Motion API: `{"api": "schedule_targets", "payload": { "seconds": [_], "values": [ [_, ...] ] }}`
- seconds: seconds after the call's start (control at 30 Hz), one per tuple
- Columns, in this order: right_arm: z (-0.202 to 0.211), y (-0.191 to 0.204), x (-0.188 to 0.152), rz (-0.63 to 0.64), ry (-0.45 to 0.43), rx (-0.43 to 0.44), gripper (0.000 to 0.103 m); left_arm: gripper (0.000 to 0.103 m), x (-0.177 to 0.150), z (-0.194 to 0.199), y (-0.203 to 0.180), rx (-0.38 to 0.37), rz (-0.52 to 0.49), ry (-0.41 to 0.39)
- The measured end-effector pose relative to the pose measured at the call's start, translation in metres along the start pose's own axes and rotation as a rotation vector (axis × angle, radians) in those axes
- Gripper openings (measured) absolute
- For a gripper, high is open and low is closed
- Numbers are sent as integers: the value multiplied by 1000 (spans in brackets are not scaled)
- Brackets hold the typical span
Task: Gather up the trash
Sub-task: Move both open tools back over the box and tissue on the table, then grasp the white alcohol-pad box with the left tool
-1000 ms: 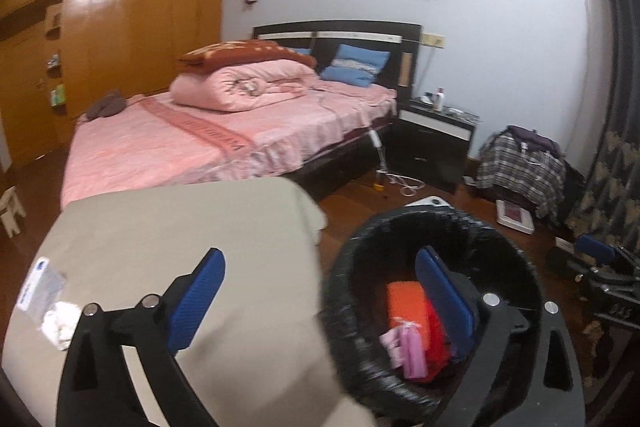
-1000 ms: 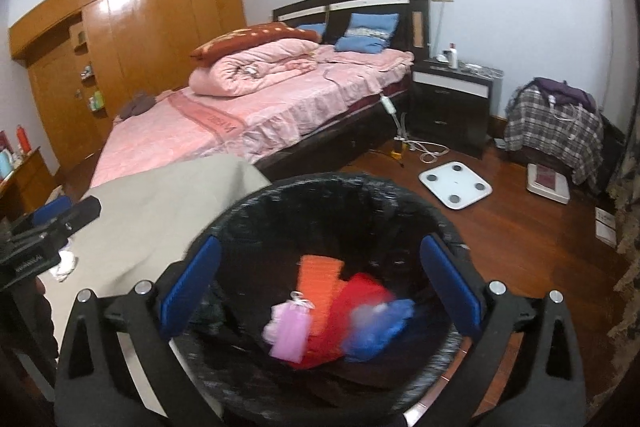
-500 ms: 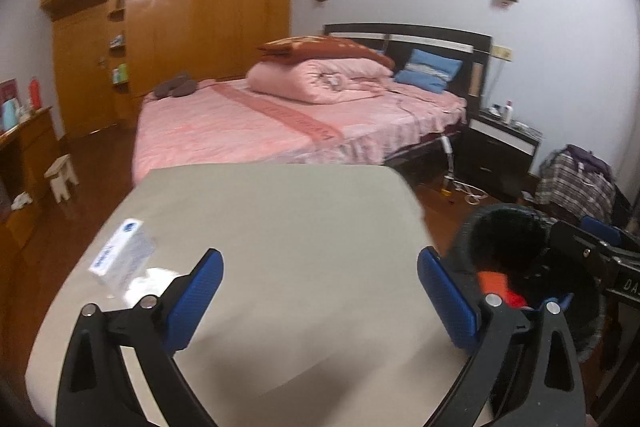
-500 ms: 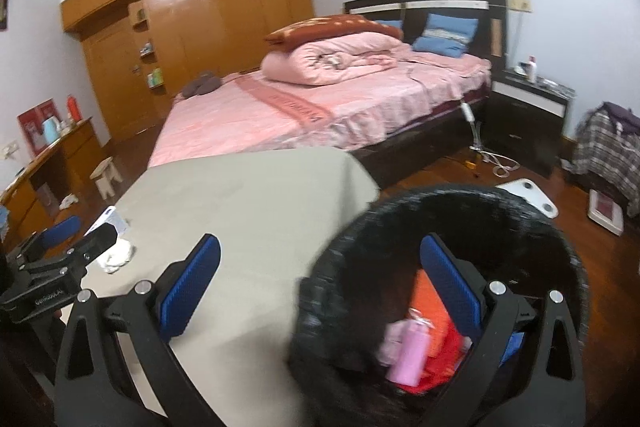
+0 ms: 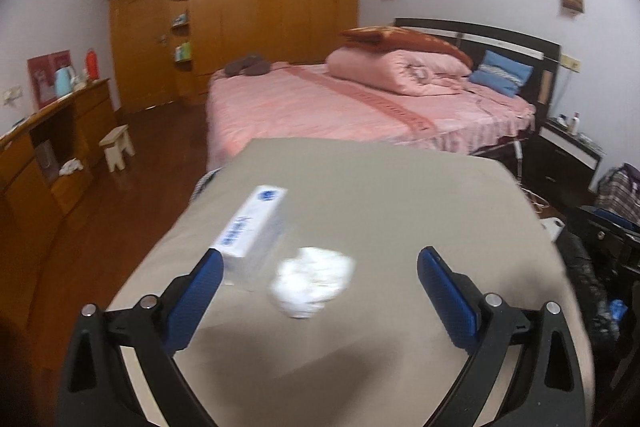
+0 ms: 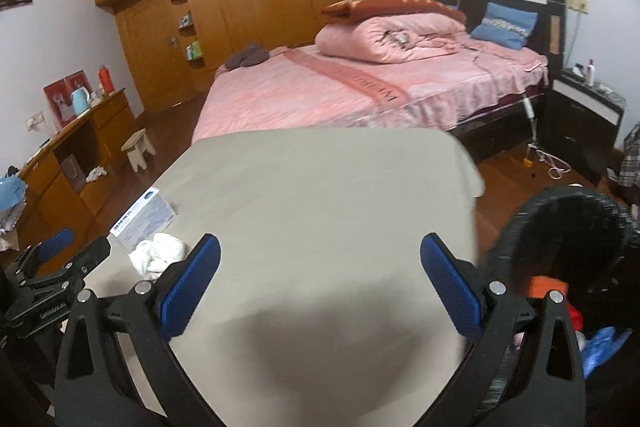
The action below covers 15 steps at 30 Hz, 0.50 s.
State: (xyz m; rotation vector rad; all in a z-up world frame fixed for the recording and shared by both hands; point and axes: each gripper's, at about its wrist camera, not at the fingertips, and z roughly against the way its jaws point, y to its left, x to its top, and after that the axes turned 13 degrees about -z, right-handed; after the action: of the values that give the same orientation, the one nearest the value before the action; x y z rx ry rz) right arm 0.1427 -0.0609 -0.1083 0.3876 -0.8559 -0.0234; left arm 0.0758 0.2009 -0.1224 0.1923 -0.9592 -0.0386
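A crumpled white tissue lies on the beige table, beside a white and blue box. My left gripper is open and empty, with the tissue just ahead between its jaws. In the right wrist view the tissue and box sit at the table's left, with the left gripper next to them. My right gripper is open and empty above the table. The black-lined trash bin stands at the right and holds orange, red and blue items.
A pink bed stands beyond the table. A wooden desk and small stool are at the left, with a wardrobe behind. A black nightstand is at the right, with cables on the floor.
Both grippers have swung left, away from the bin and over the table. The left gripper now has the tissue and box close ahead. The bin has slid to the right edge.
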Motion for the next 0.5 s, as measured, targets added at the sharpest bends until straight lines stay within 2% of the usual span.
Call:
{"api": "schedule_targets", "payload": {
  "seconds": [0.23, 0.5],
  "values": [
    [-37, 41, -18, 58, 45, 1, 97, 93, -20, -38, 51, 30, 36, 48],
    [-63, 61, -30, 85, 83, -33, 97, 88, -31, -70, 74, -3, 58, 88]
  ]
}}
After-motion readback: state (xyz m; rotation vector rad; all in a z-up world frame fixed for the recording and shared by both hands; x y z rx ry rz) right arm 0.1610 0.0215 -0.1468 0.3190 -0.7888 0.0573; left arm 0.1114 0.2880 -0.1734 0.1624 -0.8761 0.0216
